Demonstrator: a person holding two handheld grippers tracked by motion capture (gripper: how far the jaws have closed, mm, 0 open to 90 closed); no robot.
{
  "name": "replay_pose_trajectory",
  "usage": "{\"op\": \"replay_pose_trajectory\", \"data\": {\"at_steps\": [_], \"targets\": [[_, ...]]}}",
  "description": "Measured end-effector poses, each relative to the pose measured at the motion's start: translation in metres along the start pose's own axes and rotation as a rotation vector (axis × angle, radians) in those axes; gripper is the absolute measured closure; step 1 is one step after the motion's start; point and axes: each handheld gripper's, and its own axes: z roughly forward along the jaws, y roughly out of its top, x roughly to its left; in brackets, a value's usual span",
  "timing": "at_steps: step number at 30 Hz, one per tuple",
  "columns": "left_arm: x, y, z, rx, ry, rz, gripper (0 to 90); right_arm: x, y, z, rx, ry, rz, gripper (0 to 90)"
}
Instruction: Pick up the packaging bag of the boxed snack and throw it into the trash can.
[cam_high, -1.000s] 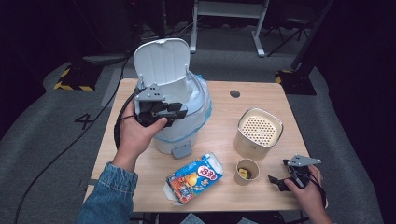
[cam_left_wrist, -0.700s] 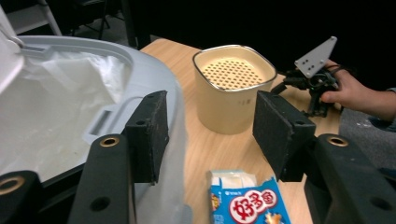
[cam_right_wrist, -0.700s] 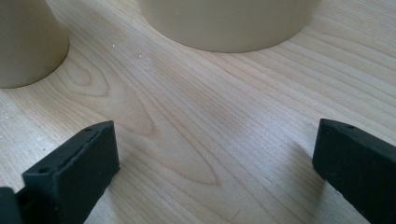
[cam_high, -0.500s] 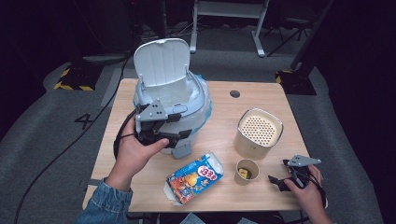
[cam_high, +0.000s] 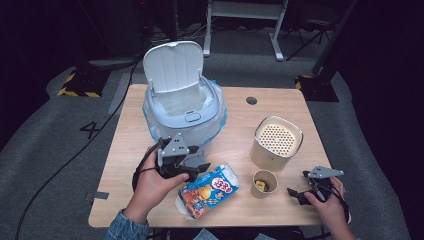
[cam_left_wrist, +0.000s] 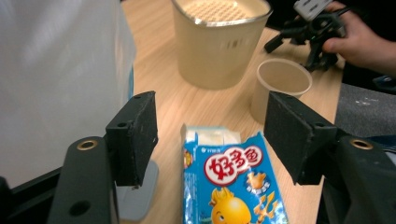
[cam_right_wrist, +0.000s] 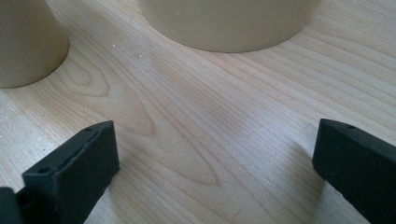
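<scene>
The left gripper (cam_high: 192, 165) has come away from the white lidded bin (cam_high: 182, 107) at the back of the bench (cam_high: 280, 107), where it hovered 1 second ago, and now sits low at the near end of the blue snack box (cam_high: 209, 190), which lies flat on the wood toward the front edge, its torn end pointing toward the paper cup (cam_high: 263, 183). In the left gripper view the 2 jaws stand wide apart, with the snack box (cam_left_wrist: 233, 186) lying between and just ahead of them, not yet touched by either pad; the bin's white wall (cam_left_wrist: 60, 79) fills the left side, and the cream perforated canister (cam_left_wrist: 219, 39) and the empty-looking cup (cam_left_wrist: 279, 86) stand beyond. That shift suggests the work in hand has turned to picking up the box, probably to carry it to the open bin, whose lid stands upright. The next step, as I judge it, is to ease forward so the pads straddle the box's sides and then close on it. The right gripper (cam_high: 307, 192) rests near the front right corner, unchanged over that second, well apart from the box; in its own view the jaws are spread over bare wood, with the cup's base (cam_right_wrist: 28, 42) and the canister's base (cam_right_wrist: 229, 23) just ahead.
</scene>
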Motion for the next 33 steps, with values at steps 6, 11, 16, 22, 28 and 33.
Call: {"op": "replay_pose_trajectory", "data": {"at_steps": [6,11,16,22,28,33], "targets": [[0.005,-0.026,0.021,0.056,-0.014,-0.055,34.6,0.0,0.0,0.0,0.0,0.0,0.0,0.7],[0.01,-0.041,0.037,0.116,-0.029,-0.07,36.5,0.0,0.0,0.0,0.0,0.0,0.0,0.7],[0.013,-0.055,0.055,0.177,-0.043,-0.101,37.9,0.0,0.0,0.0,0.0,0.0,-0.001,0.7],[0.017,-0.067,0.073,0.282,-0.036,-0.108,38.9,0.0,0.0,0.0,0.0,0.001,-0.001,0.7],[0.019,-0.071,0.084,0.356,-0.037,-0.096,42.6,0.0,0.0,0.0,0.0,0.001,-0.003,0.7],[0.022,-0.079,0.091,0.37,-0.079,-0.142,44.8,0.0,0.0,0.0,0.0,0.001,-0.002,0.7]]}}
